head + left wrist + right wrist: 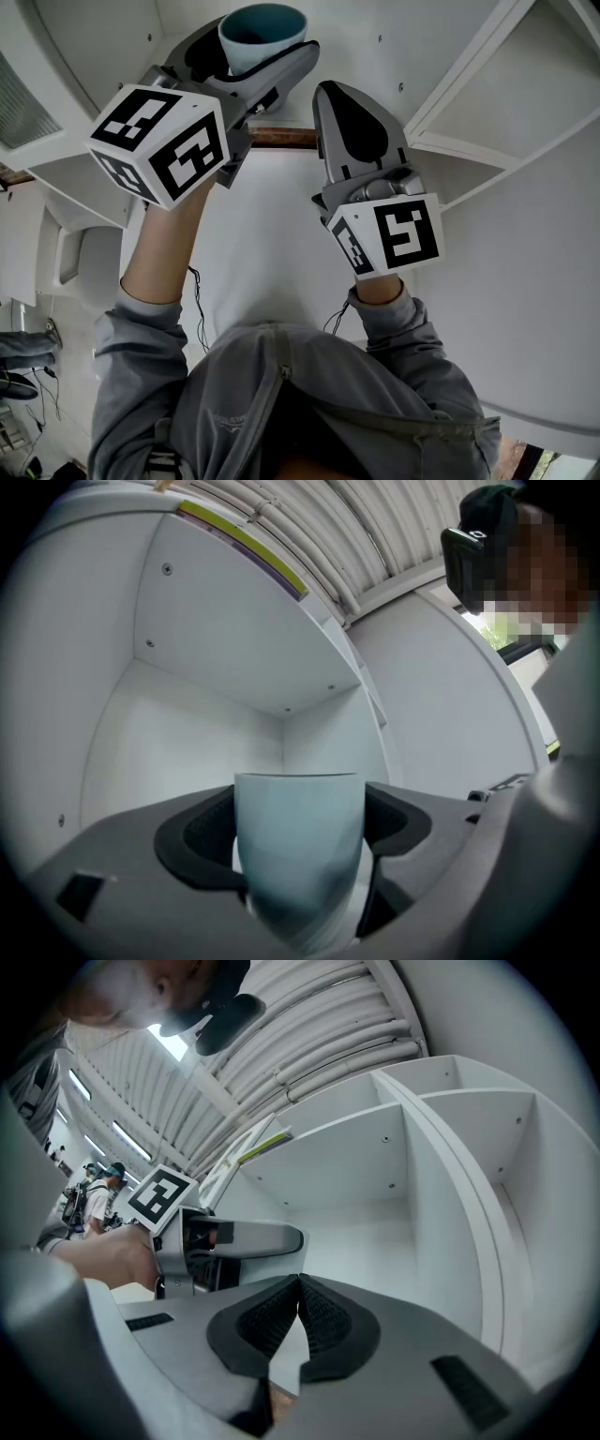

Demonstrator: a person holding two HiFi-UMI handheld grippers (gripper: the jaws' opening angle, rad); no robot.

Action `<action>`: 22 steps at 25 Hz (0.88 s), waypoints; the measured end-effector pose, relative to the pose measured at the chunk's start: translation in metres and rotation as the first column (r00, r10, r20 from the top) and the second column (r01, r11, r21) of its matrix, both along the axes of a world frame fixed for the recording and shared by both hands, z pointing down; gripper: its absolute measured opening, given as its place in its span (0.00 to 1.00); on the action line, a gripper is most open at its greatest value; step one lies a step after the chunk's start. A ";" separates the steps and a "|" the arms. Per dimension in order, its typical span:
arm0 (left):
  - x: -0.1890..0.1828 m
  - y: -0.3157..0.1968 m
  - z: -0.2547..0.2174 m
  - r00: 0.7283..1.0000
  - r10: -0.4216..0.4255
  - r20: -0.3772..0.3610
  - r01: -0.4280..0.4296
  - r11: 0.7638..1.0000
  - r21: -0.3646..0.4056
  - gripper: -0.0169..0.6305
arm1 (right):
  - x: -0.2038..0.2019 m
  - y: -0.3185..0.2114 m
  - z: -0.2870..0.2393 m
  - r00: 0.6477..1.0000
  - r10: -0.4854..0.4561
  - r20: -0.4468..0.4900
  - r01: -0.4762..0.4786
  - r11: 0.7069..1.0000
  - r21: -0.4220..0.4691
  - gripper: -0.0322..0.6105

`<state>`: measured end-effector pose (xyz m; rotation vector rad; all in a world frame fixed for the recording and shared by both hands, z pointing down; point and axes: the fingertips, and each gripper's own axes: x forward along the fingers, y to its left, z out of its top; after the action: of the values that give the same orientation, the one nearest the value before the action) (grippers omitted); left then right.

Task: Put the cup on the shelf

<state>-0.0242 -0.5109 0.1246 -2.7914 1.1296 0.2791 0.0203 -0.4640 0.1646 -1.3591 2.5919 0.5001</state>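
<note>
Item: cup point(262, 36), grasped upright by left hand-held gripper point(300, 874). Right hand-held gripper point(298, 1312): clenched, empty. Cup to be kept level, set deep in shelf point(187, 742), frame centre.

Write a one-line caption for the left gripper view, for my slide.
Left claw clamps a pale blue cup upright, facing a white shelf compartment.

One pale blue round cup point(272, 23), one white shelf unit point(487, 112) and two grey plastic grippers, the left gripper point(261, 52) and the right gripper point(330, 91), each carrying one black-and-white marker cube point(164, 141).
</note>
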 end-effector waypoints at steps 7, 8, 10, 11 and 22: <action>-0.003 -0.009 0.004 1.000 0.000 -0.018 -0.001 0.998 -0.059 0.62 | 0.001 -0.001 0.003 1.000 0.008 0.000 -0.008 1.000 -0.003 0.09; -0.003 -0.010 0.003 1.000 -0.003 -0.022 0.001 0.998 -0.067 0.62 | 0.001 -0.001 0.003 1.000 0.008 0.001 -0.008 1.000 -0.004 0.09; -0.004 -0.012 0.004 1.000 -0.009 -0.026 0.007 0.997 -0.077 0.62 | 0.000 -0.001 0.003 1.000 0.007 0.004 -0.007 1.000 -0.006 0.09; -0.004 -0.013 0.005 1.000 -0.013 -0.022 0.011 0.997 -0.077 0.62 | 0.000 0.000 0.004 1.000 0.007 0.005 -0.007 1.000 -0.007 0.09; 0.001 -0.015 0.009 0.998 -0.037 0.043 0.040 0.997 -0.071 0.65 | 0.002 0.006 0.000 1.000 0.016 0.012 -0.016 1.000 -0.007 0.09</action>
<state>-0.0232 -0.5256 0.1335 -2.8194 1.2059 0.1786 0.0224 -0.4580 0.1647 -1.3819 2.5774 0.4846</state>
